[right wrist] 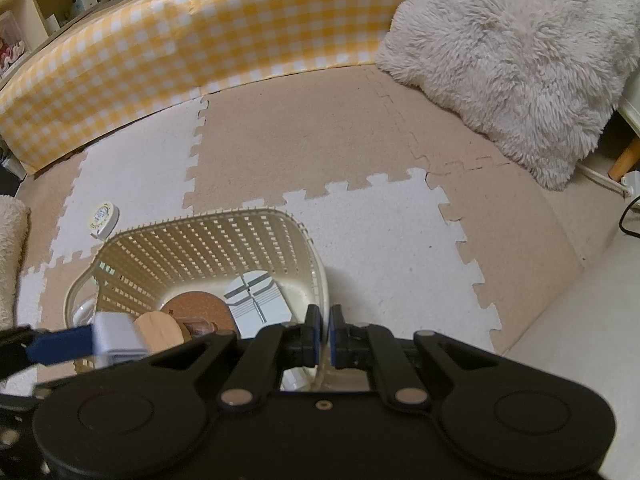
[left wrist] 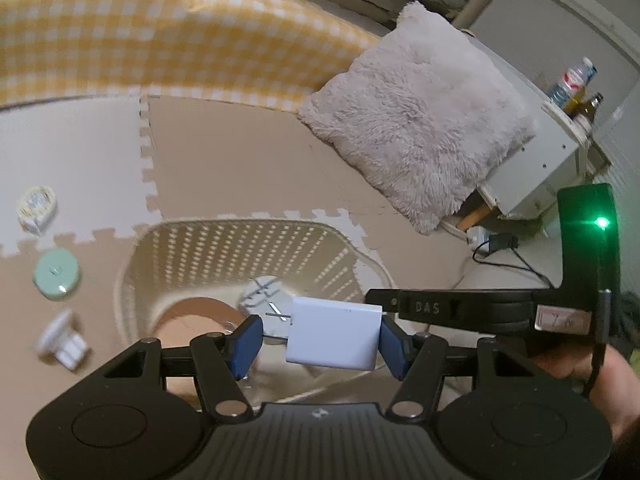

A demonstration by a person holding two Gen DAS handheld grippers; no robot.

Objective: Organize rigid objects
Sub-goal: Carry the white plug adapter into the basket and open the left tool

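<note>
Soft foam puzzle mats (right wrist: 304, 148), tan and white, cover the floor, and a yellow checked cloth (right wrist: 192, 40) hangs along the far side.

A smooth white block (left wrist: 334, 332) with rounded corners sits between the blue pads (left wrist: 390, 340) of the left gripper (left wrist: 320, 338). The jaws are about half open and both pads press on the block's sides, so it is held tight. The block hangs just above the near edge of a cream plastic basket (right wrist: 200, 240). In the right view the same block looks grey and blurry at the left edge.

The right gripper (right wrist: 325, 336) is squeezed shut with nothing in it. Its tips sit at the basket's near right rim; whether they touch it is hard to tell.

The basket has walls full of little square holes. Inside lie a round brown cork disc (right wrist: 200, 308), a pale wooden piece (right wrist: 158, 332) and a white box with grey lines (right wrist: 256, 300).

On the mat left of the basket are a round white tape measure (left wrist: 38, 208), a flat round mint green thing (left wrist: 56, 274) and a small white plastic piece (left wrist: 62, 340), all apart from each other.

A fluffy grey-white pillow (left wrist: 420, 116) leans at the far right.
</note>
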